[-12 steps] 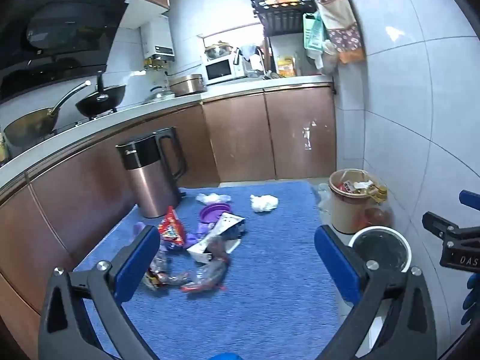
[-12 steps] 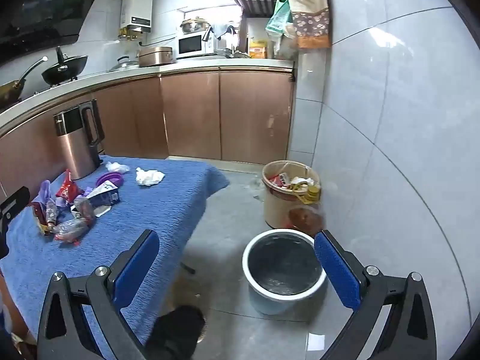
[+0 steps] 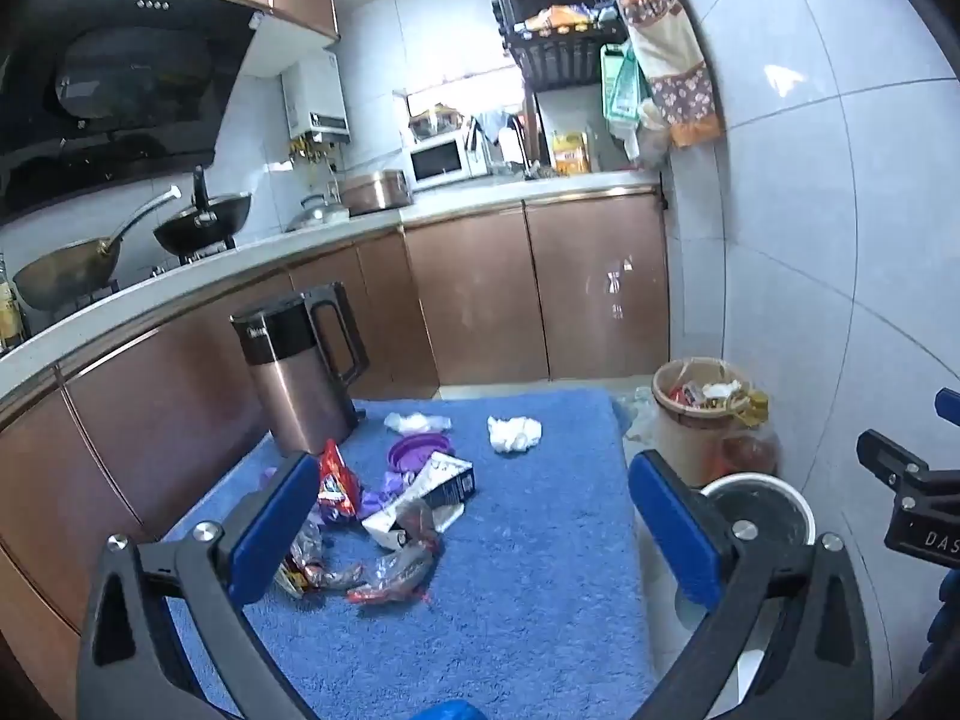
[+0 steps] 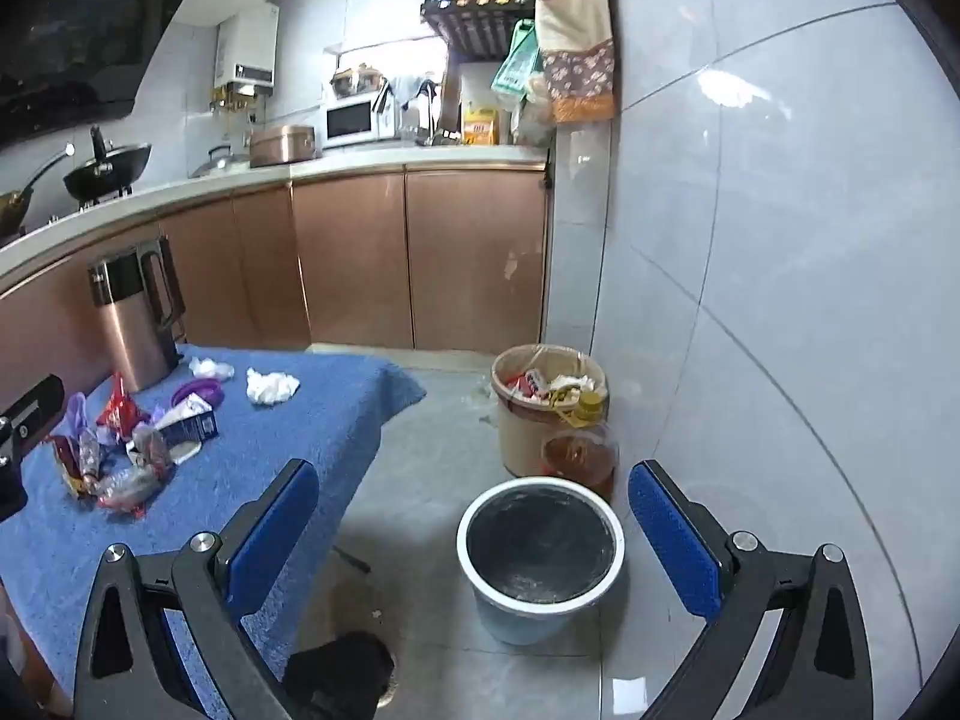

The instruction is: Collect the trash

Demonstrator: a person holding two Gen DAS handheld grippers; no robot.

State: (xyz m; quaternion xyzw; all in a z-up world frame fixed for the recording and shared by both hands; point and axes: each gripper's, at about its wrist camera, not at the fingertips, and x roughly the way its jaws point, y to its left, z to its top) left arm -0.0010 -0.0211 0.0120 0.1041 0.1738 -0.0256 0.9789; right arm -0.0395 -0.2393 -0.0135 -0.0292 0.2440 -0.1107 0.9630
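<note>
Over the blue-covered table (image 3: 510,600), you edged your left gripper (image 3: 474,516), jaws wide and empty, nearer the wrapper pile (image 3: 384,540), pickup pending.

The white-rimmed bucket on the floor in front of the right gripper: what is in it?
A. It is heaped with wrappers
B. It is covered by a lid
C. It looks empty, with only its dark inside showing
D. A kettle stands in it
C: the white-rimmed bucket shows only a dark bare inside, while the wrappers lie on the blue cloth.
</note>
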